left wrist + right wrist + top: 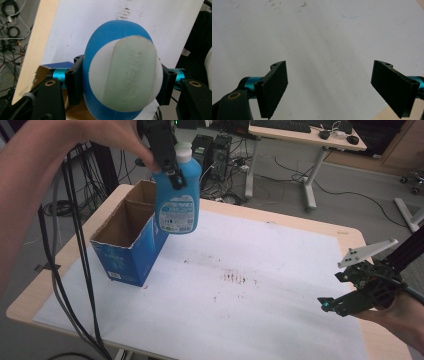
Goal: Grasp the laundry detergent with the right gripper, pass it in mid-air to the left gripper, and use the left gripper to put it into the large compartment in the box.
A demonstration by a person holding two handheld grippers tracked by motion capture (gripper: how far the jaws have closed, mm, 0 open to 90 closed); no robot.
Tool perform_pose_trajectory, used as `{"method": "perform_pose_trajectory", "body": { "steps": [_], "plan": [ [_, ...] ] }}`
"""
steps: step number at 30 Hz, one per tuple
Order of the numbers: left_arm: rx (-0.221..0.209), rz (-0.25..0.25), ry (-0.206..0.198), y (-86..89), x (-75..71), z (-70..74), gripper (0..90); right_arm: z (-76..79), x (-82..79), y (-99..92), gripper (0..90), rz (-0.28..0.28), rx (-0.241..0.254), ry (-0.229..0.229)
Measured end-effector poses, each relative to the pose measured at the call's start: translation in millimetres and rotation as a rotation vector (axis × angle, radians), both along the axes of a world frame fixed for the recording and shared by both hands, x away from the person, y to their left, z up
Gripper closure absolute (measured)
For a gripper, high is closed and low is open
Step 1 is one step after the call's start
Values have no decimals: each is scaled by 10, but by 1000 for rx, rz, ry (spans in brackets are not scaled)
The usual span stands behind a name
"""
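Note:
A blue plastic bottle [176,200] with a white cap and a printed label hangs upright in the air above the right edge of an open blue cardboard box [131,240]. My left gripper [172,172] is shut on its upper body, pointing down. From above, in the left gripper view, the bottle [120,75] sits squeezed between the two black pads, its white cap facing the camera. My right gripper [332,304] is low over the table's right side, apart from both, and stands open [329,87] with only white paper between its pads.
White paper [240,285] with reddish-brown smears covers the wooden table [345,232]. Black cables hang down at the left edge. Beyond the table are computer towers, floor cables and another desk.

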State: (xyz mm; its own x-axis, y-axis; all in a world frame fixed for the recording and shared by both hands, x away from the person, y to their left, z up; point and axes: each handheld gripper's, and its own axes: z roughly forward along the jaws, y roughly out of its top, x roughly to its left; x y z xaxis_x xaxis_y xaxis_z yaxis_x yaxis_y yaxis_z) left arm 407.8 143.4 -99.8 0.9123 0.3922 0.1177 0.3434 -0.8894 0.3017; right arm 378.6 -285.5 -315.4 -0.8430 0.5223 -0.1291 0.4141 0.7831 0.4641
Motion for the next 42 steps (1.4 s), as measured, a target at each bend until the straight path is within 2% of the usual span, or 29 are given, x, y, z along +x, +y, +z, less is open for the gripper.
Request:
{"method": "perform_pose_trajectory", "body": {
  "steps": [2,9,17,21,28,32,36,42],
  "plan": [
    [6,15,-4,78,-3,57,374,-3,11,-24,135,-14,5,1],
    [-18,99,-13,414,-8,177,374,-35,39,-60,135,-36,2,6],
    [12,191,-1,766,-36,125,374,-93,38,-66,136,-44,3,11],
    [25,229,10,868,-37,73,375,-115,46,-64,136,-48,-1,14],
    [37,275,37,1049,-18,-169,374,-143,43,-22,136,-41,-8,12],
    [33,277,46,1118,3,-341,374,-149,40,-19,136,-38,-12,9],
    [17,265,55,1147,19,-491,375,-165,33,-12,136,-41,-19,10],
    [47,223,65,1128,40,-786,374,-216,24,-8,136,-39,-26,15]
  ]
}}
